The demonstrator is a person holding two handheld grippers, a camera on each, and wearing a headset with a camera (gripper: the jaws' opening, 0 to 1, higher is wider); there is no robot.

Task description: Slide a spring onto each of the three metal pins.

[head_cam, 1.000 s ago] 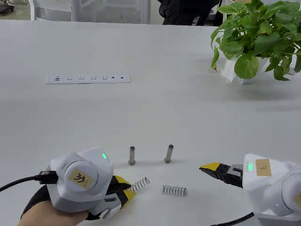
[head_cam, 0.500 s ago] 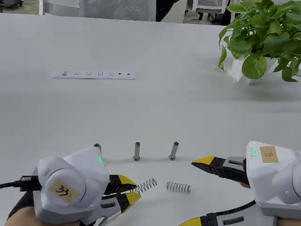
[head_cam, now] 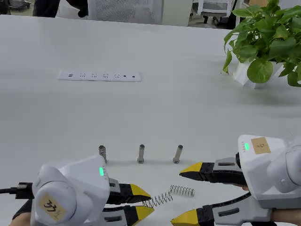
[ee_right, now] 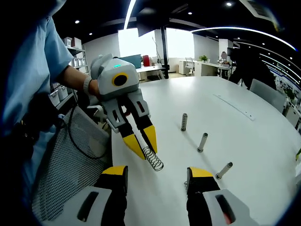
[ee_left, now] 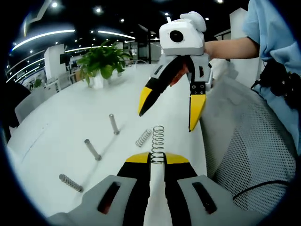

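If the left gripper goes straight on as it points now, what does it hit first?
Likely the right gripper, open straight ahead of the held spring; the loose spring lies just off that line. Depth is unclear.

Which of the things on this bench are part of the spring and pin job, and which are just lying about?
Part of the job:
spring-covered pin
middle pin
bare end pin
held spring, in the shut left tongs
loose spring
open right tongs

Lying about:
power strip
potted plant

3 pins point(head_cam: 141, 153): upright row, leftmost carries fitted spring point(head_cam: 102, 151) | held spring point(head_cam: 157, 200): pinched at 1 end | loose spring point(head_cam: 182, 190): lying flat
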